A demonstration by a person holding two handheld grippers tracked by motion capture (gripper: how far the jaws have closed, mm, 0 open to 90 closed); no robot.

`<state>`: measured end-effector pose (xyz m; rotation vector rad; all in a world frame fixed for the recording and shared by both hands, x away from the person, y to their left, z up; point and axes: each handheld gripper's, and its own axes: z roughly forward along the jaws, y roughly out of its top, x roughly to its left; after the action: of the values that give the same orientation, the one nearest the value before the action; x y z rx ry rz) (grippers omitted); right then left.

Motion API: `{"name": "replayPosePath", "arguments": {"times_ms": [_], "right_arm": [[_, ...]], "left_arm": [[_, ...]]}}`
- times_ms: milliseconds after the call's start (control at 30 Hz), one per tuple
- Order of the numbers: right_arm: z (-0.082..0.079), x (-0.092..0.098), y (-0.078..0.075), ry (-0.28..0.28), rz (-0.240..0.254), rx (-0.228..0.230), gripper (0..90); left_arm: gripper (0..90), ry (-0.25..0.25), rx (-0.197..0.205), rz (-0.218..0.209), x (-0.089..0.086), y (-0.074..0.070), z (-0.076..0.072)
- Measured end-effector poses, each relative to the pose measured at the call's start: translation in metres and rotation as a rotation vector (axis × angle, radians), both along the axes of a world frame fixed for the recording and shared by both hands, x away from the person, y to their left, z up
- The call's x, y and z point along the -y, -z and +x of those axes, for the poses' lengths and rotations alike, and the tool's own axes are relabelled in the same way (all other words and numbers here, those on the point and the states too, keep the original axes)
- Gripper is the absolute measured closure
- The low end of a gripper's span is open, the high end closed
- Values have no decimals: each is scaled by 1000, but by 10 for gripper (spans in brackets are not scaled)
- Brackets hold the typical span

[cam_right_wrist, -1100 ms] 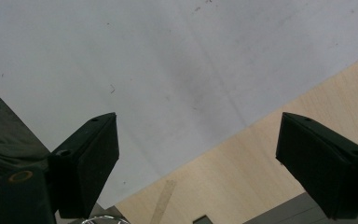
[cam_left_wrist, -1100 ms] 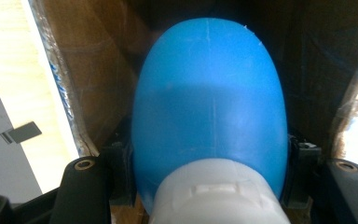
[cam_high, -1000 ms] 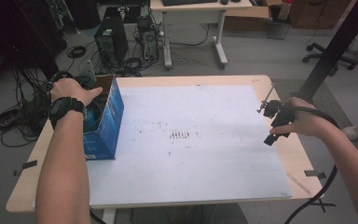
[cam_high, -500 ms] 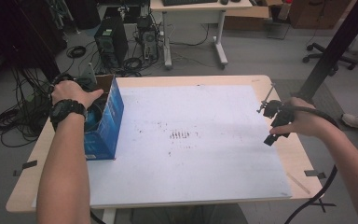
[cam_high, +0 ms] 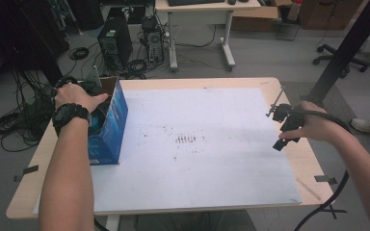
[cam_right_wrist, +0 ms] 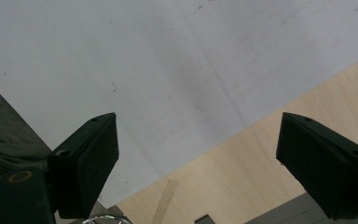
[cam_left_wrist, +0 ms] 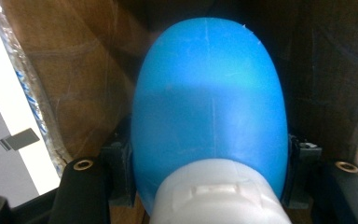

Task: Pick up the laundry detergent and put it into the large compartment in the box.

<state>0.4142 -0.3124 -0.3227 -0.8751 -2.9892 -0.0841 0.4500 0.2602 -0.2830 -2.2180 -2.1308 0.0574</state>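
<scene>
Inside a blue cardboard box (cam_high: 110,126) at the table's left edge, my left gripper (cam_left_wrist: 209,158) is shut on a blue plastic bottle (cam_left_wrist: 209,93) with a white cap (cam_left_wrist: 216,193). The pads press on both of the bottle's sides, and brown box walls surround it. From above, the left hand (cam_high: 74,96) reaches down into the box and covers the gripper. My right gripper (cam_high: 280,142) hovers near the table's right edge, tilted down. Its jaws stand wide apart (cam_right_wrist: 198,140), nothing between them, over the corner of the white sheet (cam_right_wrist: 168,60).
A large white sheet (cam_high: 197,134) covers most of the wooden table (cam_high: 308,159). Tape strips (cam_high: 325,179) lie near both front corners. Computer towers (cam_high: 114,41), tangled cables (cam_high: 14,125) and a desk stand on the floor beyond. A shoe (cam_high: 363,126) shows at the right.
</scene>
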Motion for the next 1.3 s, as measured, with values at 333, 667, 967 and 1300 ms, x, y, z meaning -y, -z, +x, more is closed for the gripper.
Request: {"name": "replayPosePath", "arguments": {"times_ms": [333, 667, 967, 1300], "right_arm": [[-1, 1, 0, 0, 0, 1, 131], [-2, 1, 0, 0, 2, 1, 131], [-3, 1, -1, -1, 2, 2, 131], [-4, 1, -3, -2, 3, 8, 131]], "left_arm": [[354, -4, -7, -1, 0, 0, -2], [314, -13, -5, 2, 0, -1, -3], [274, -13, 11, 1, 1, -7, -5], [239, -20, 25, 23, 3, -21, -7]]}}
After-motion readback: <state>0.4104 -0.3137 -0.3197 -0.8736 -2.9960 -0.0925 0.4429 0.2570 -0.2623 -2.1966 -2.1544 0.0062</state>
